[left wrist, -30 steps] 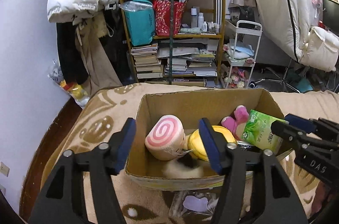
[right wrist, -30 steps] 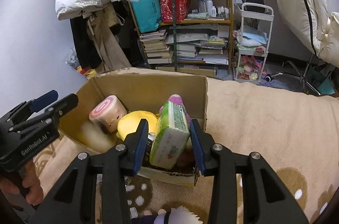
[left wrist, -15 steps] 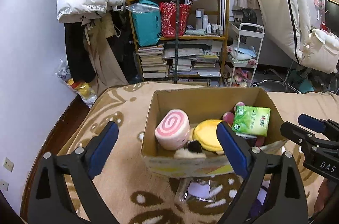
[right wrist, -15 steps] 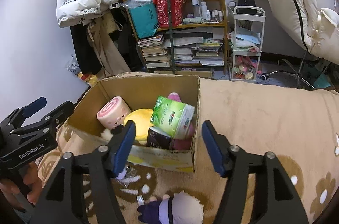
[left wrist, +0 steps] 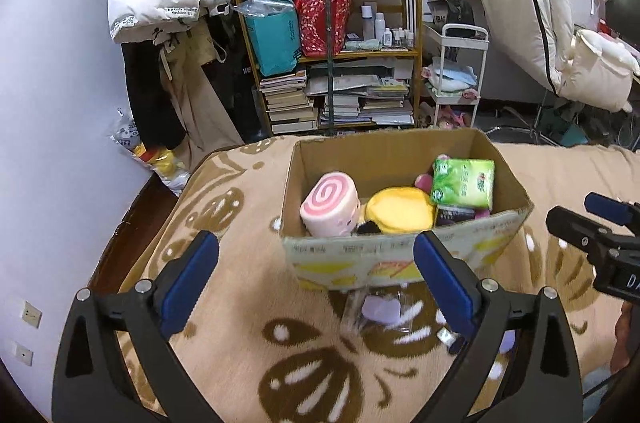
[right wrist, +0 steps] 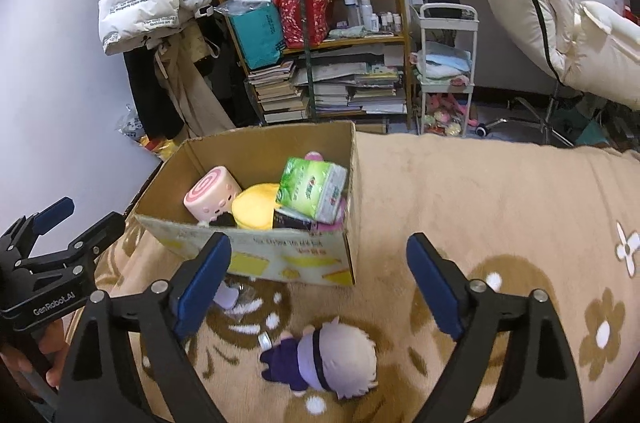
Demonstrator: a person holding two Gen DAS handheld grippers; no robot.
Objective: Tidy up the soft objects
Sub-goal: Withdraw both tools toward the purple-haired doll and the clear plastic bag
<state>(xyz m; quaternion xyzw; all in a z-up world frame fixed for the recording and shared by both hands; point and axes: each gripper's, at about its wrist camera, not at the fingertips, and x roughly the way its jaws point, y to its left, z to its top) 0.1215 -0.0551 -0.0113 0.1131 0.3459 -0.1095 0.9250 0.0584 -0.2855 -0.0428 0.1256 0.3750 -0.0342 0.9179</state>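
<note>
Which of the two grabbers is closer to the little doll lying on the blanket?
The right one. The right gripper hangs open just above the doll. The left gripper is off to the side, open, facing the cardboard box.

Bright backlight glares above; fisheye edges bend; foreground perhaps slightly blurred.

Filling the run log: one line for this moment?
left claw open | right claw open | tissue pack in box | plush doll on blanket
</note>
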